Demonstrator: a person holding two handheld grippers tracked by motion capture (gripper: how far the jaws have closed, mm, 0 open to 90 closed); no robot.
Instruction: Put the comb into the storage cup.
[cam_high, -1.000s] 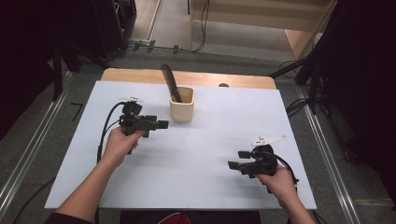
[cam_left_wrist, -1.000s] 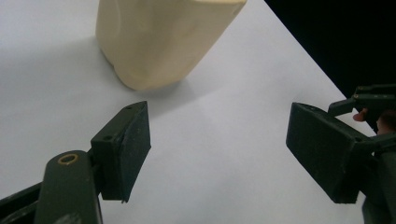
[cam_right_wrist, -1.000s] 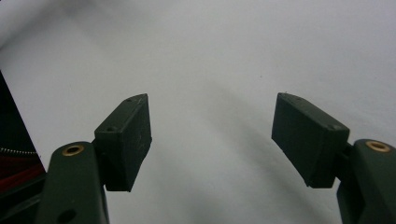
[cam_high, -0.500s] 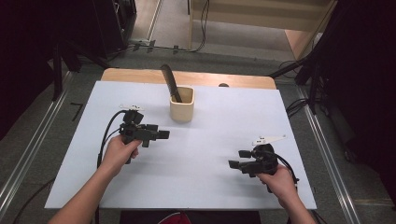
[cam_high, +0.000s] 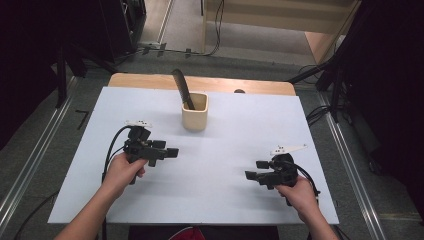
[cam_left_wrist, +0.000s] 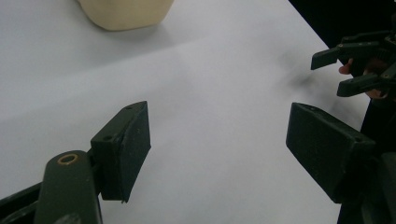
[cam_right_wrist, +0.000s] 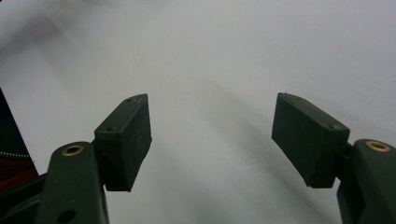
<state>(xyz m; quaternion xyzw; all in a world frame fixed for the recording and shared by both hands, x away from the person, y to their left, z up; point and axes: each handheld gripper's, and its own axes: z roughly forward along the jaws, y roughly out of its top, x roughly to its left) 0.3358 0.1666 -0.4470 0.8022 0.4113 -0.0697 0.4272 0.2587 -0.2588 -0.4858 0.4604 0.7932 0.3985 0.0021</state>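
Fingers of both grippers stand wide apart with nothing between them. Left gripper (cam_high: 172, 152), high view, lies at about 9 o'clock on the white bench (cam_high: 220, 200), pointing toward 3 o'clock, held by the left hand (cam_high: 121, 172); its own view shows two black fingers (cam_left_wrist: 122, 149) spread over bare bench surface. Right gripper (cam_high: 252, 170) sits at about 4 o'clock, pointing toward 9 o'clock, held by the right hand (cam_high: 300, 192); its fingers (cam_right_wrist: 126, 140) are likewise spread above the bench. Beige cup (cam_high: 194, 112) stands upright toward 12 o'clock, well apart from both grippers, nearer the left one. Dark tool (cam_high: 182, 89) leans inside the cup, its upper end tilted toward 11 o'clock. Cup base appears at 11 o'clock in the left gripper view (cam_left_wrist: 123, 14).
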